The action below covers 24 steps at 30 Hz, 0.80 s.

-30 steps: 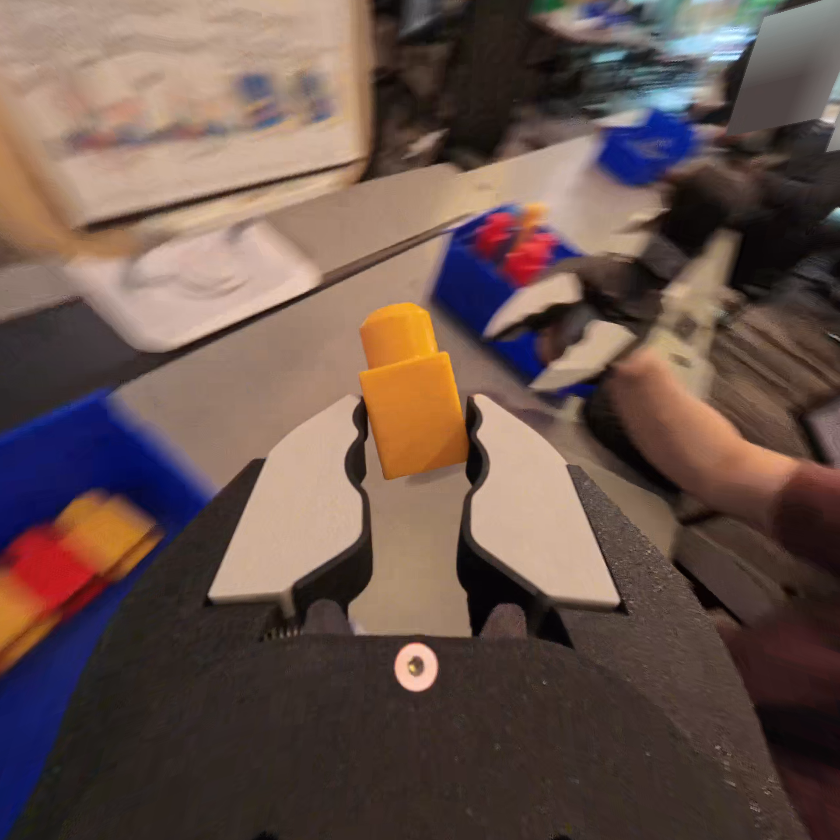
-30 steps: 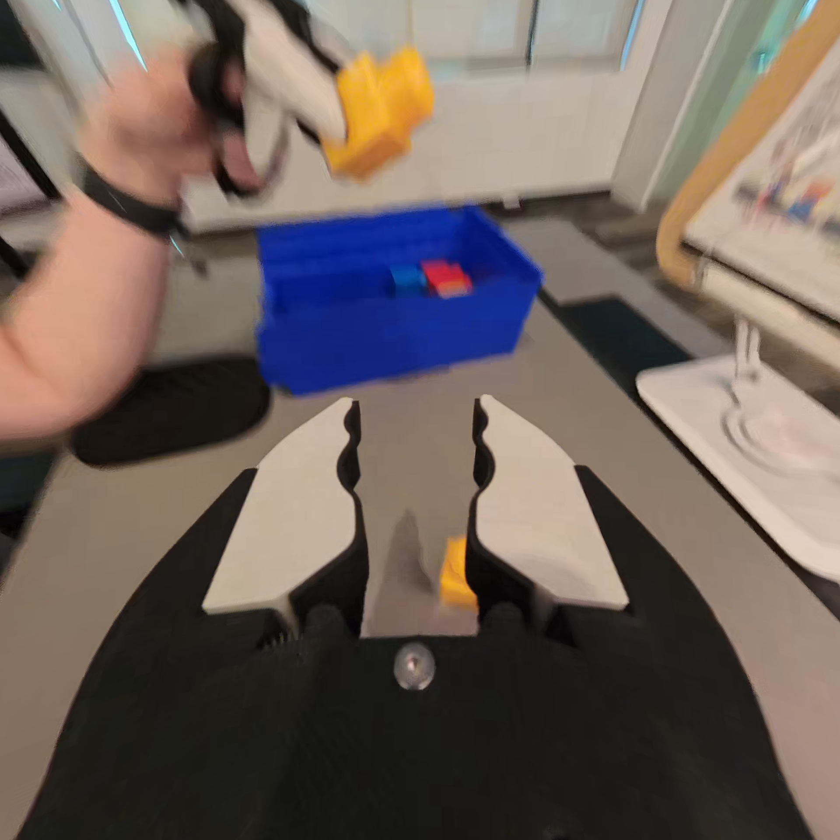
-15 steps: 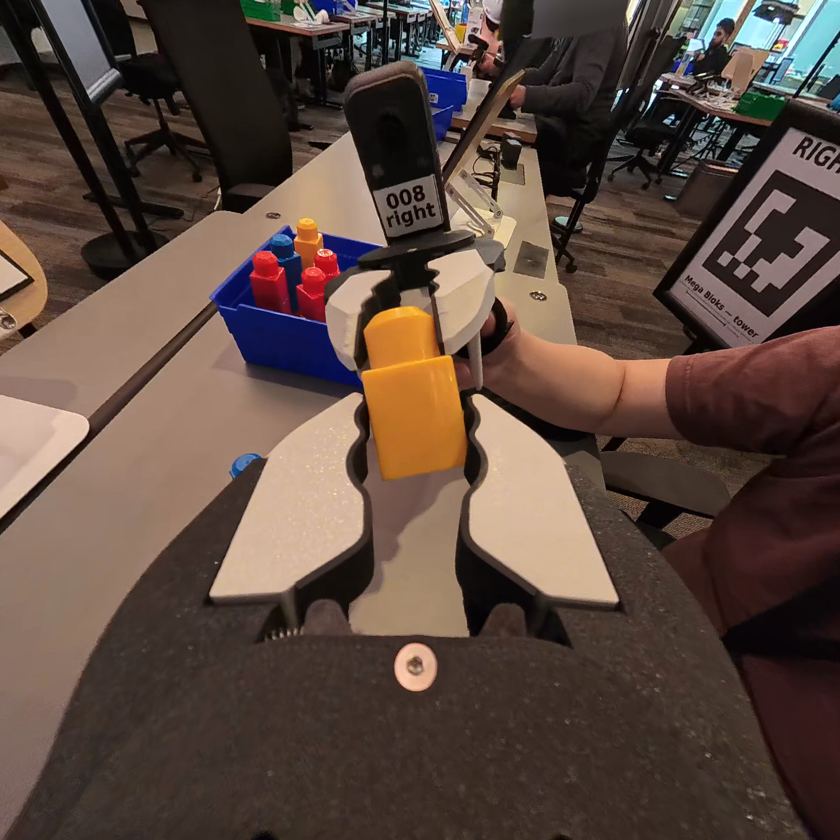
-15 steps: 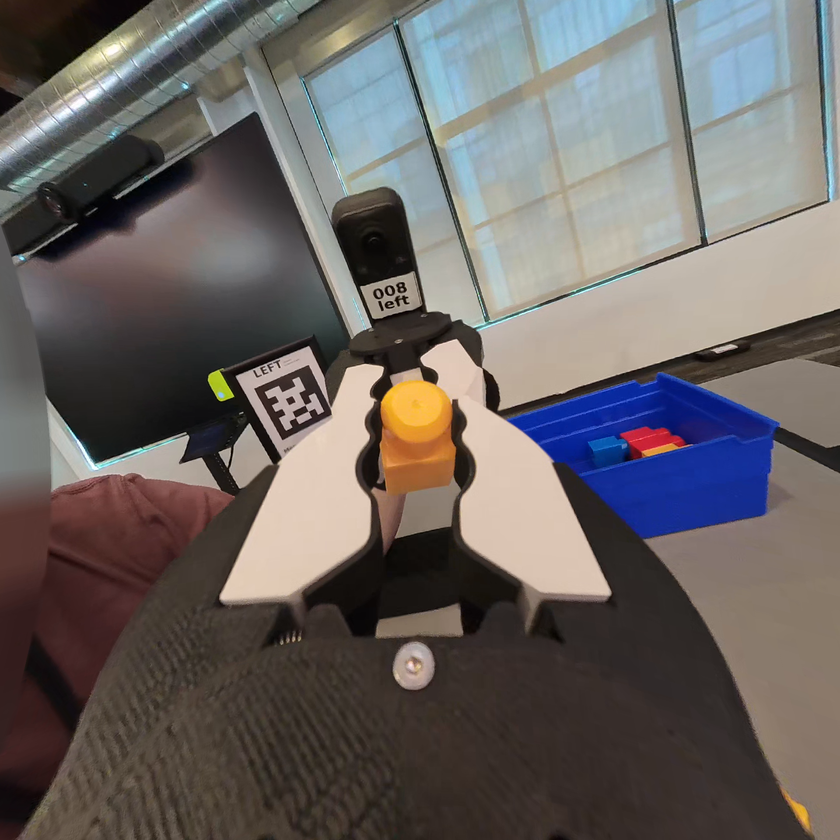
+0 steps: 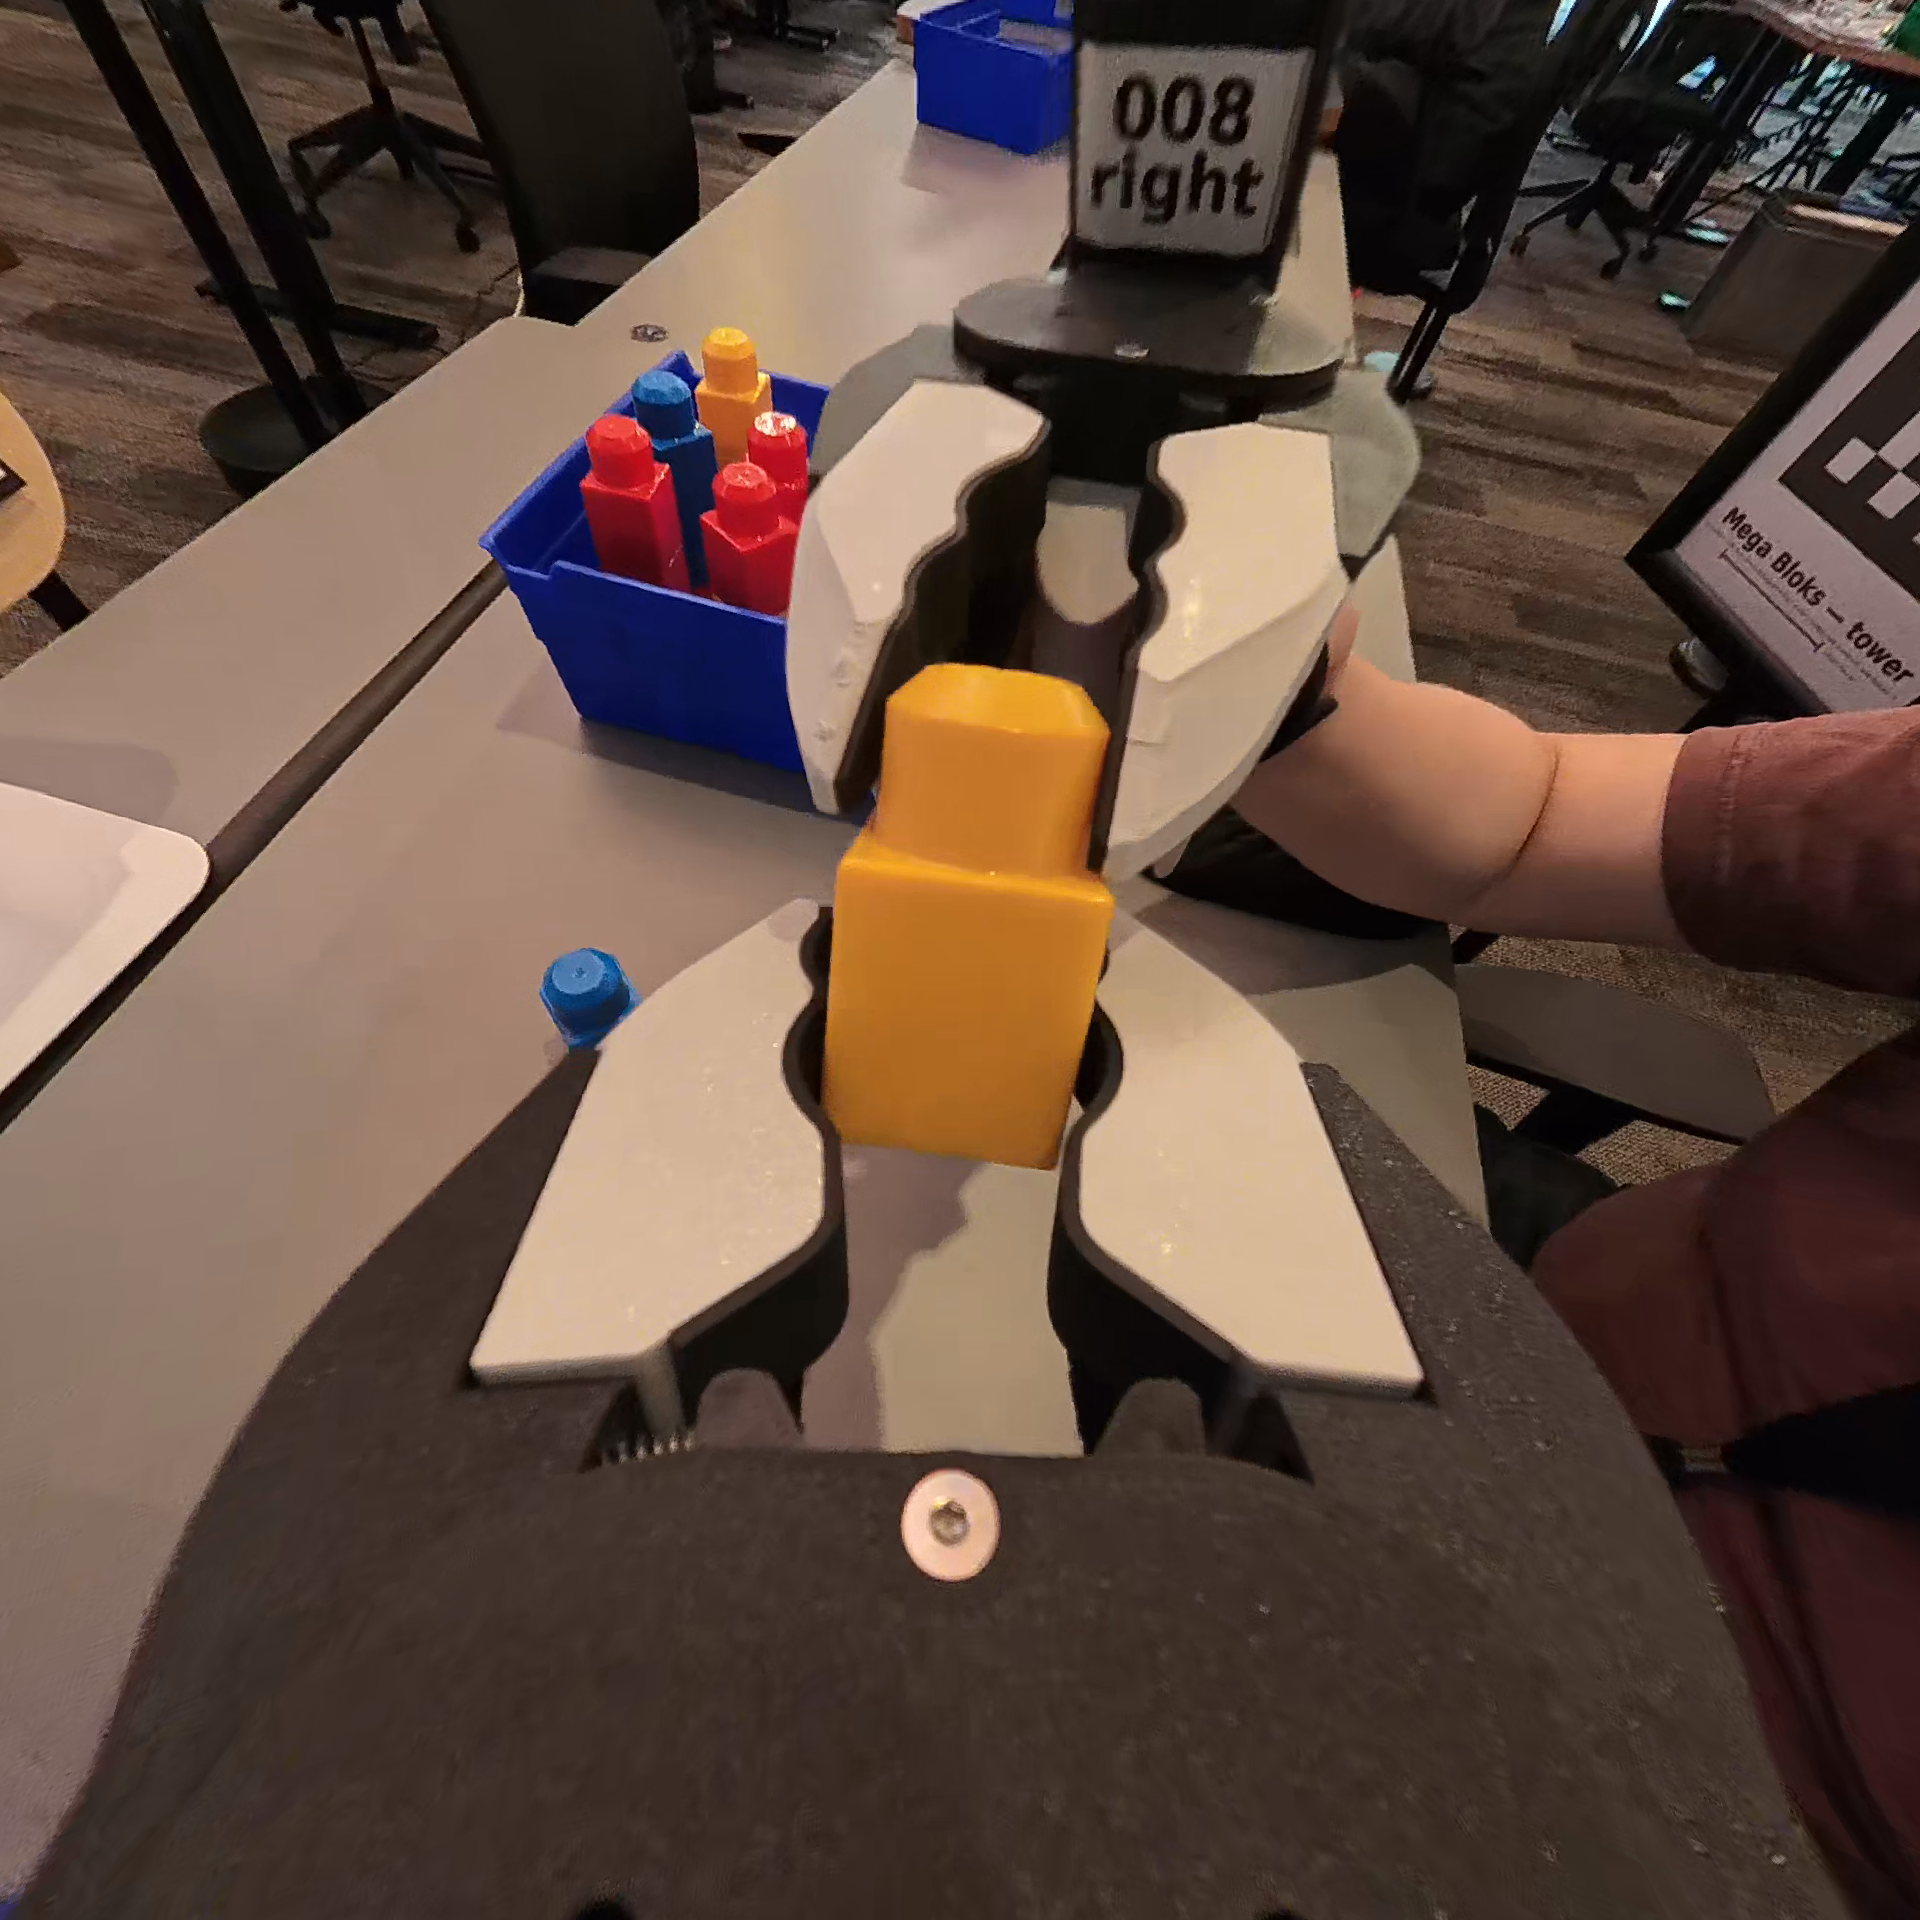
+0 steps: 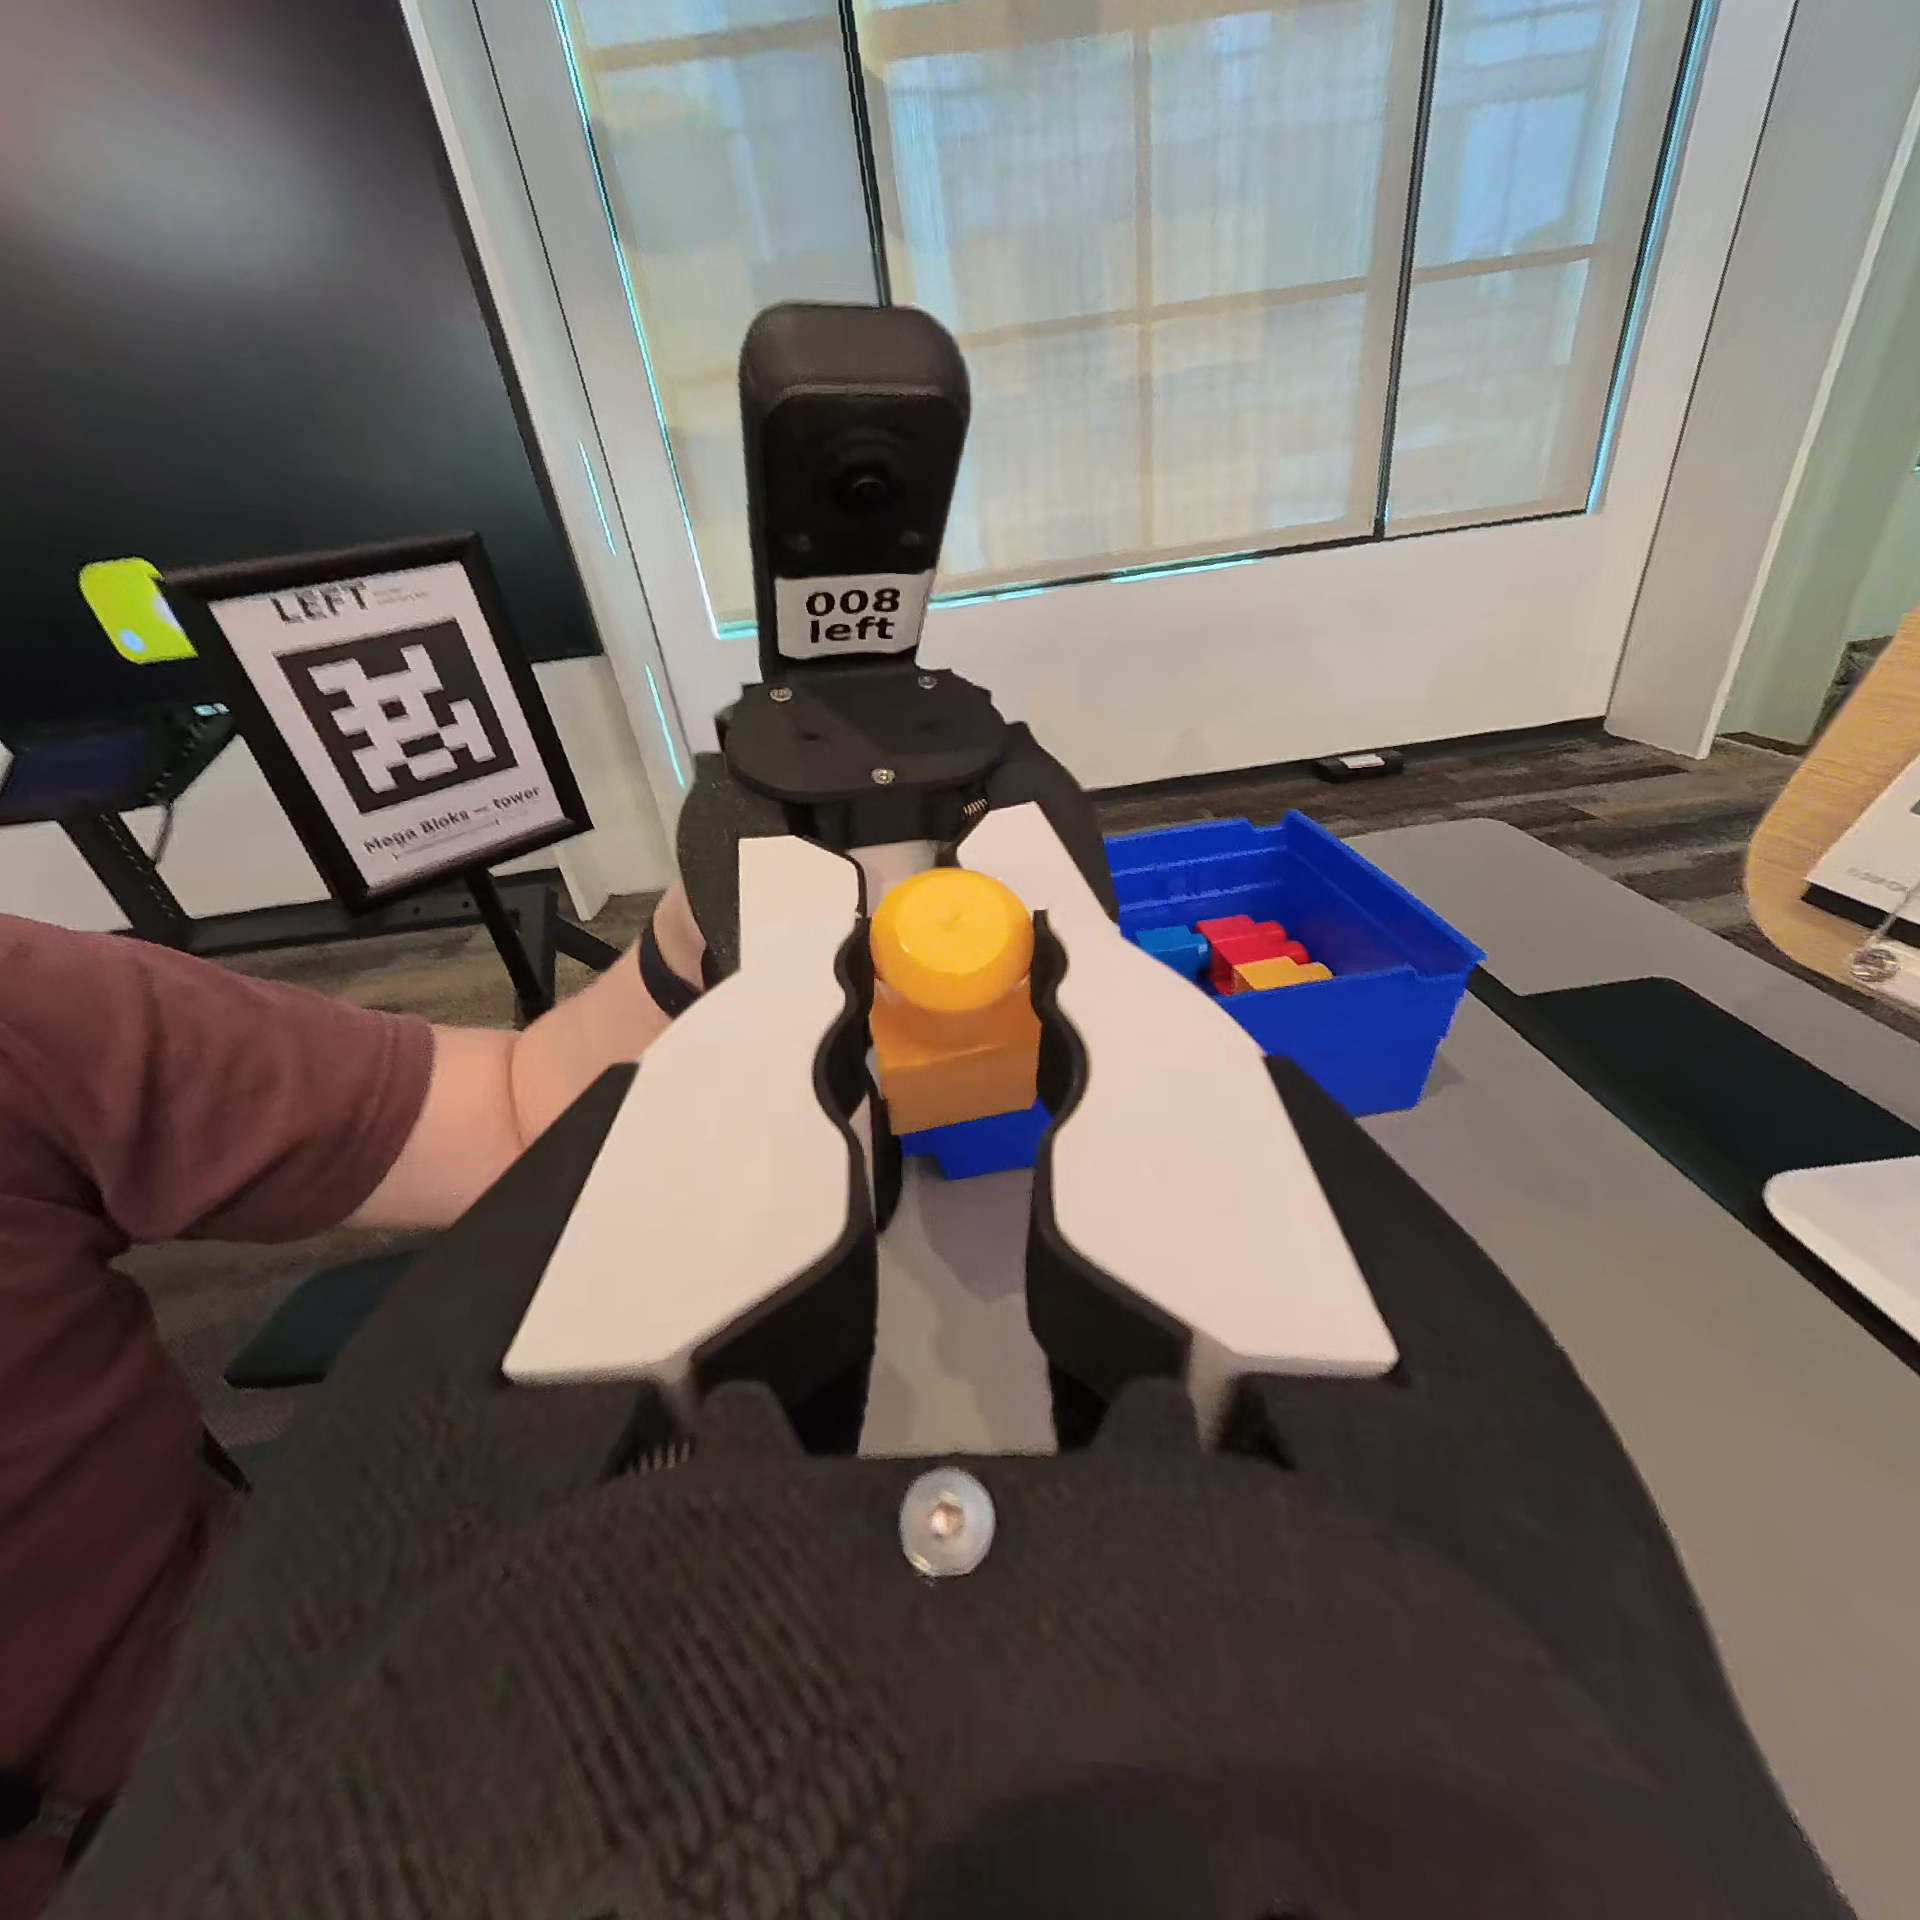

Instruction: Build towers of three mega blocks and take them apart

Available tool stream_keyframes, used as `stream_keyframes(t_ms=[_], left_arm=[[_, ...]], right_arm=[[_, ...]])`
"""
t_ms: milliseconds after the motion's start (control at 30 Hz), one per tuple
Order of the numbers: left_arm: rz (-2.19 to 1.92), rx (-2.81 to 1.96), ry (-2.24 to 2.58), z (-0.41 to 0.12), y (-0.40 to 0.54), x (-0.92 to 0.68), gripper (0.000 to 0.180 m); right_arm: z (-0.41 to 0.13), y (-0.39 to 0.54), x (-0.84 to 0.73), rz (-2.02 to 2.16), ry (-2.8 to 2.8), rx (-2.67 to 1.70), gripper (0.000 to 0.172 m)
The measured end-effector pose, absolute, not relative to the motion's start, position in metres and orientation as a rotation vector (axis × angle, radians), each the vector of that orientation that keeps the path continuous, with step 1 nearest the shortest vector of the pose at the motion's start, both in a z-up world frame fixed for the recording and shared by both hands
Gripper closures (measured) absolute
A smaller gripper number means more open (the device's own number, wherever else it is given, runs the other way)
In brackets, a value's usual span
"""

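An orange mega block [image 5: 966, 997] is held in the air between both grippers, above the grey table [image 5: 312, 1039]. My left gripper [image 5: 966, 920] is shut on its square body. My right gripper [image 6: 948, 935] faces it and is shut on the block's round stud [image 6: 951, 940]. The right gripper also shows in the left wrist view [image 5: 977, 810], clamped on the stud. The left gripper shows in the right wrist view [image 6: 914, 862] behind the block. A loose blue block [image 5: 587, 992] stands on the table beside the left fingers. It shows just under the orange block in the right wrist view [image 6: 971, 1138].
A blue bin [image 5: 644, 644] holds several upright red, blue and orange towers [image 5: 675, 488]. A second blue bin [image 6: 1371, 1029] holds loose blocks [image 6: 1236, 951]. A white tray [image 5: 73, 904] lies at the table's left. A framed marker sign [image 6: 395, 717] stands behind. A person's arm [image 5: 1455, 790] reaches in. Spacing between my two grippers at the tips: around 5 centimetres.
A second ago my right gripper was open and empty while the left carried the orange block. The right then closed on the block's stud. Both grippers now sit closer together.
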<state>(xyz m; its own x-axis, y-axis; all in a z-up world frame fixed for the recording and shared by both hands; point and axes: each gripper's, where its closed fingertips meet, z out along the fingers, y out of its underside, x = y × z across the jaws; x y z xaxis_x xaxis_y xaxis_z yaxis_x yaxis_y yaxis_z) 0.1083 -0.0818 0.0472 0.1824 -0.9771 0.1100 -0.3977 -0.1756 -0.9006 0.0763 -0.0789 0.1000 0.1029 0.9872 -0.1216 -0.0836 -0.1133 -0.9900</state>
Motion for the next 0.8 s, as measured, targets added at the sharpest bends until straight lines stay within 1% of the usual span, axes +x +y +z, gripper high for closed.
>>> stream_keyframes(t_ms=[67,200,367,533,600,667,800], left_arm=[[-0.938,-1.698,1.313,0.047,-0.080,0.106,0.131],[-0.953,-1.679,1.333,0.049,-0.083,0.106,0.137],[-0.898,-1.719,1.352,0.039,-0.079,0.103,0.136],[-0.893,-1.681,1.353,0.042,-0.080,0.106,0.137],[-0.909,-1.687,1.370,0.041,-0.083,0.107,0.130],[-0.900,-1.678,1.366,0.040,-0.082,0.108,0.134],[-0.941,-1.683,1.338,0.042,-0.080,0.108,0.137]], right_arm=[[0.095,-0.078,0.075,1.174,-1.051,-1.316,0.142],[0.095,-0.081,0.074,1.143,-1.083,-1.315,0.142],[0.093,-0.079,0.073,1.147,-1.064,-1.328,0.142],[0.096,-0.080,0.075,1.172,-1.059,-1.324,0.142],[0.095,-0.080,0.075,1.163,-1.067,-1.327,0.142],[0.093,-0.081,0.073,1.162,-1.079,-1.331,0.142],[0.092,-0.080,0.072,1.166,-1.070,-1.325,0.142]])
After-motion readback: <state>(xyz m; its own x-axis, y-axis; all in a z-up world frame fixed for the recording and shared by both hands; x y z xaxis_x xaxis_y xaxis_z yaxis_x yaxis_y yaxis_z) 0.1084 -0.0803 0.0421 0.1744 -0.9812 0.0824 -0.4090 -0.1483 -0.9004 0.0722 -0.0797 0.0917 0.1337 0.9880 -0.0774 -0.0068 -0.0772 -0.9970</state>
